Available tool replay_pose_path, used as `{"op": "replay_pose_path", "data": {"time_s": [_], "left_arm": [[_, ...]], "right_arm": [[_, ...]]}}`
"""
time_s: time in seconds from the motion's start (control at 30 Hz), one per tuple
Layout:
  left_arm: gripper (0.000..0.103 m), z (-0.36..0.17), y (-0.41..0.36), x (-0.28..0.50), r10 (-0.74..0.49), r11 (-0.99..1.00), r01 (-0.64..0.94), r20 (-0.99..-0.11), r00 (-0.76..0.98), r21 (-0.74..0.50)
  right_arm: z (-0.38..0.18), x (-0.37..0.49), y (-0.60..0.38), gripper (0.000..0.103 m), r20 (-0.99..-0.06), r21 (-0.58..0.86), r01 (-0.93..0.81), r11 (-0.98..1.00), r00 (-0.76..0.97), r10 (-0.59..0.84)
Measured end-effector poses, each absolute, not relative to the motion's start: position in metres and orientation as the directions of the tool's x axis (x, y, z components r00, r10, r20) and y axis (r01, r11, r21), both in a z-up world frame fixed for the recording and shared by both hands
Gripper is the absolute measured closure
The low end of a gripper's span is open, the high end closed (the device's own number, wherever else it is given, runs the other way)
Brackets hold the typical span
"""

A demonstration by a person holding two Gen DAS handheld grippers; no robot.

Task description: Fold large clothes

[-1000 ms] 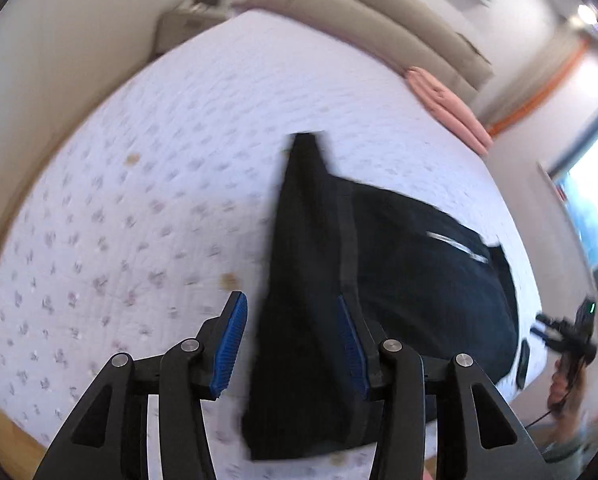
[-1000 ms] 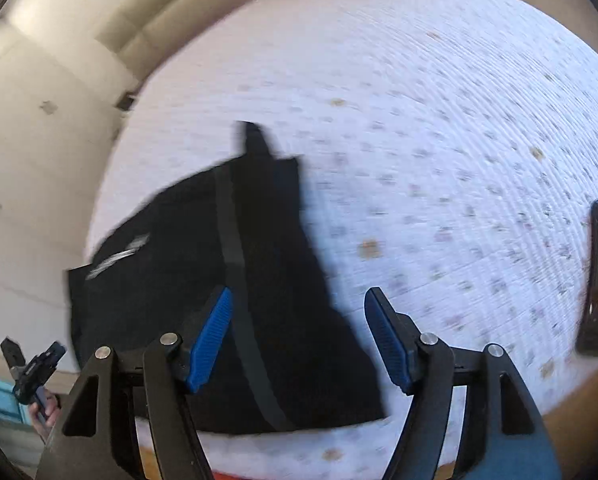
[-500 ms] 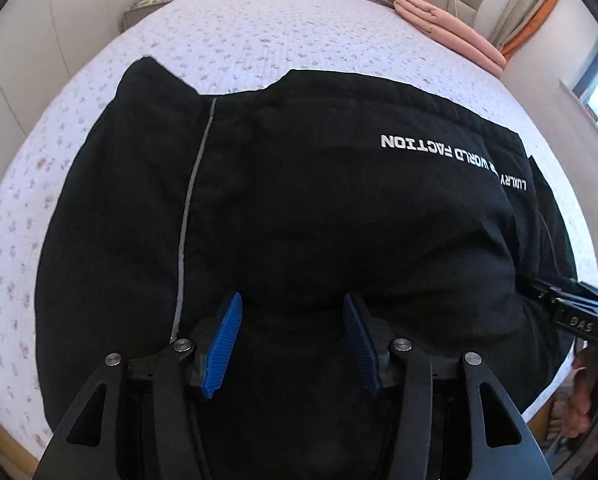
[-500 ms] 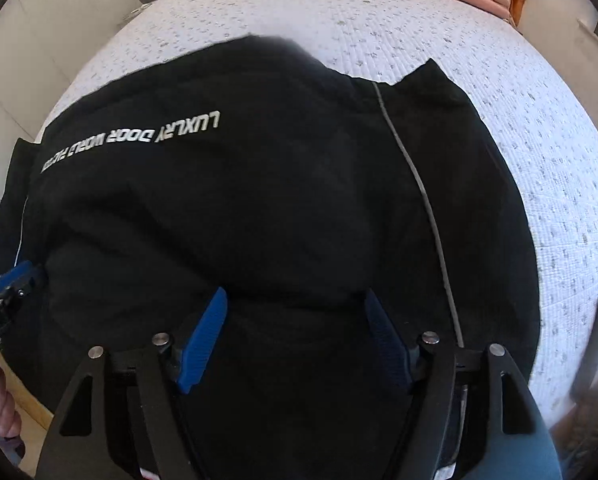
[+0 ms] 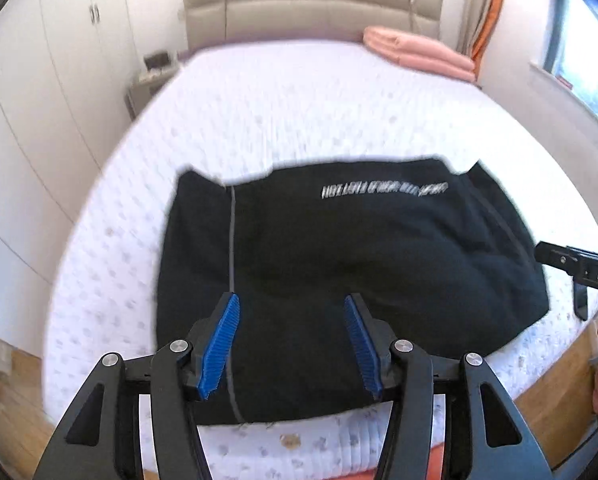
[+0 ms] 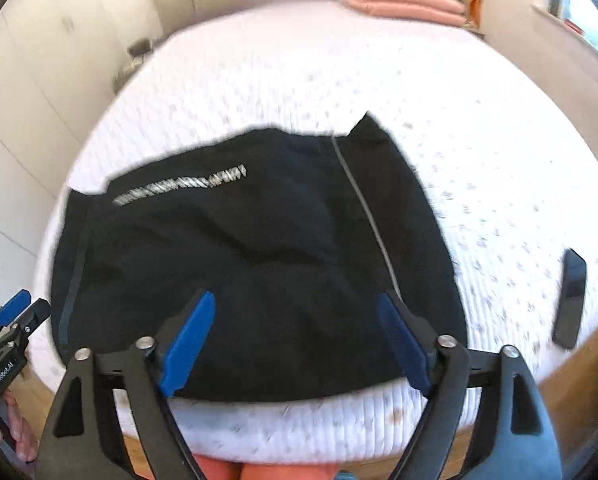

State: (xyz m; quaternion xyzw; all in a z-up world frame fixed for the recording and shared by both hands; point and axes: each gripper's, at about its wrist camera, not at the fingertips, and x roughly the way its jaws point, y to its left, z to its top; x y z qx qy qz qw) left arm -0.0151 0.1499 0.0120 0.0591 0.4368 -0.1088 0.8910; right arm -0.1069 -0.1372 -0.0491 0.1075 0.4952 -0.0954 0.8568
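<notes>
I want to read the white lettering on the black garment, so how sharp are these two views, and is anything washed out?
Left wrist view: motion-smeared, the lettering on the black garment unreadable, the window blown out. Right wrist view: blur heavier, the lettering mere streaks, the white bedspread overexposed. Both views bend straight edges, fisheye style.

matt black cloth jacket (image 5: 339, 264)

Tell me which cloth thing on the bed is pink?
The folded blanket up by the headboard is pink. The big garment lying spread near the bed's foot is black with silver lettering.
</notes>
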Motion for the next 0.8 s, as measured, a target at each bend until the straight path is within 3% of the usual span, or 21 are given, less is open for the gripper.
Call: {"op": "replay_pose_path", "data": {"time_s": [0.07, 0.17, 0.4, 0.8], "left_arm": [[0.034, 0.046, 0.149, -0.034, -0.131, 0.972, 0.234, -0.762, 0.634, 0.028], [0.026, 0.088, 0.151, -0.058, -0.100, 0.977, 0.203, -0.711, 0.696, 0.061], [0.025, 0.135, 0.145, -0.115, 0.013, 0.977, 0.121, -0.615, 0.789, 0.176], [0.025, 0.181, 0.147, -0.182, -0.066, 0.983, 0.149, -0.557, 0.828, 0.105]], "right_arm": [[-0.024, -0.127, -0.132, 0.012, -0.852, 0.106, 0.285, 0.953, 0.520, -0.061], [0.012, -0.141, -0.118, 0.011, -0.818, 0.101, 0.282, 0.954, 0.569, -0.082], [0.087, -0.194, -0.086, 0.008, -0.713, 0.035, 0.284, 0.958, 0.679, -0.175], [0.155, -0.262, -0.037, 0.007, -0.631, -0.033, 0.247, 0.969, 0.747, -0.212]]}}
